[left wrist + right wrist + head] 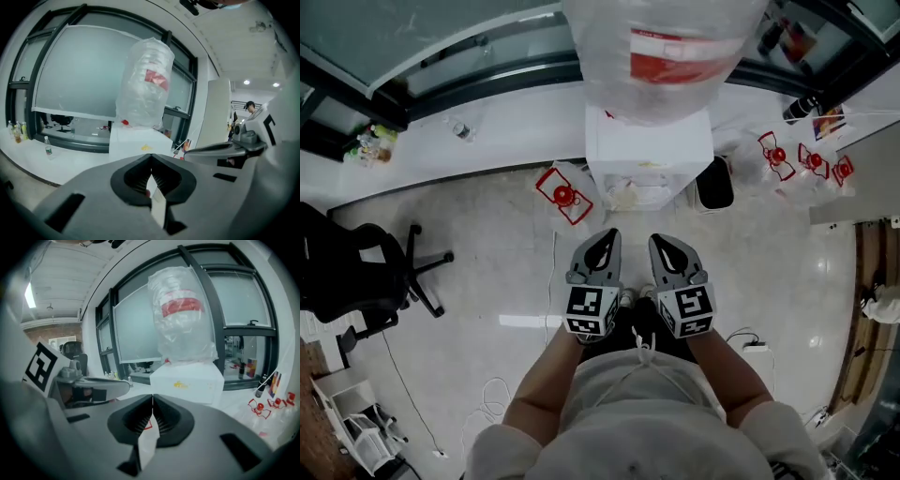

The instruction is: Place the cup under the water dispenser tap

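The white water dispenser (649, 155) stands straight ahead against the window ledge, and its big bottle (661, 52) is wrapped in clear plastic. My left gripper (605, 234) and right gripper (664, 239) are held side by side in front of it, both pointing at it. In the left gripper view the jaws of the left gripper (151, 157) meet at the tips with nothing between them, and the dispenser (136, 140) lies beyond. The right gripper (152, 397) is likewise shut and empty, facing the dispenser (187, 383). I see no cup in any view, and the tap is not visible.
A black office chair (356, 281) stands at the left. A black bin (714, 183) sits right of the dispenser. Red-framed objects lie left of it (564, 195) and on the ledge at right (778, 155). A small bottle (461, 129) stands on the ledge; cables (492, 394) trail on the floor.
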{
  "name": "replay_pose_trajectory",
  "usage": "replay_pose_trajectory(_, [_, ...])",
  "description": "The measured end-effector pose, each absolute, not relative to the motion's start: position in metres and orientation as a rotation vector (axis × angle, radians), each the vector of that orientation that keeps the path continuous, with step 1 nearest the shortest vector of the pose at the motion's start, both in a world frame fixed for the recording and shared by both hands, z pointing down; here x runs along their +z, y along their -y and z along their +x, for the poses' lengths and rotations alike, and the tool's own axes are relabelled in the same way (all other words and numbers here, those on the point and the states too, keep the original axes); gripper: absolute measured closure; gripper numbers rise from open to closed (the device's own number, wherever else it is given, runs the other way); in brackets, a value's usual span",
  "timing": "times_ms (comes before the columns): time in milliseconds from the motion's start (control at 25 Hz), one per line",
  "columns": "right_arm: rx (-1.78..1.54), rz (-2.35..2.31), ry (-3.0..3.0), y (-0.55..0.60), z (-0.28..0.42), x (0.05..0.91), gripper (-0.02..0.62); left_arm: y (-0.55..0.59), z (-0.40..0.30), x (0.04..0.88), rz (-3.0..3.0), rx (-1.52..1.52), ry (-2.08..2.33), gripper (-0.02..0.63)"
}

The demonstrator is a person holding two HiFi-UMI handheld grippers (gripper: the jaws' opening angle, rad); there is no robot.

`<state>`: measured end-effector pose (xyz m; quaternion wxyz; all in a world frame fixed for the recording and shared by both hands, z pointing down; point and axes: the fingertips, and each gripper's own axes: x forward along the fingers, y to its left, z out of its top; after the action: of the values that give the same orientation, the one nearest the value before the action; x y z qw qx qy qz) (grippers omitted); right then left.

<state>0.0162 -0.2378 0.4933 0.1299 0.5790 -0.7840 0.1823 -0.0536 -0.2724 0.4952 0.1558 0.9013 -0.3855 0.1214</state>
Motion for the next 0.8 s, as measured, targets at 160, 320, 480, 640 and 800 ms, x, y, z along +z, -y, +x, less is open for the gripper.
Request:
replay_pose_trajectory(160, [0.454,1.760,2.275,0.246,0.022,0.456,0.568,0.275,-0.050,0.444,2.654,0.256,1.093,0.586])
replay_pose_trajectory(320, [0.346,1.818,2.281,0.251,0.026,0.421,0.568,0.276,-0.054,0.400,2.741,0.197,1.105,0.586])
replay_pose_trajectory(480, [0.245,1.856,2.307,0.259,0.029,0.385,0.568,0.284,-0.061,0.361,2.784,0.130,1.130,0.586])
replay_pose_trajectory(640, [0.166,1.879,2.343,0.266,0.028,0.351,0.568,0.294,-0.068,0.325,2.817,0.066,1.154,0.586])
replay_pose_trajectory(800, [0.100,1.889,2.410,0.272,0.025,0.319,0.568,0.299,-0.071,0.296,2.830,-0.011,1.170,0.586])
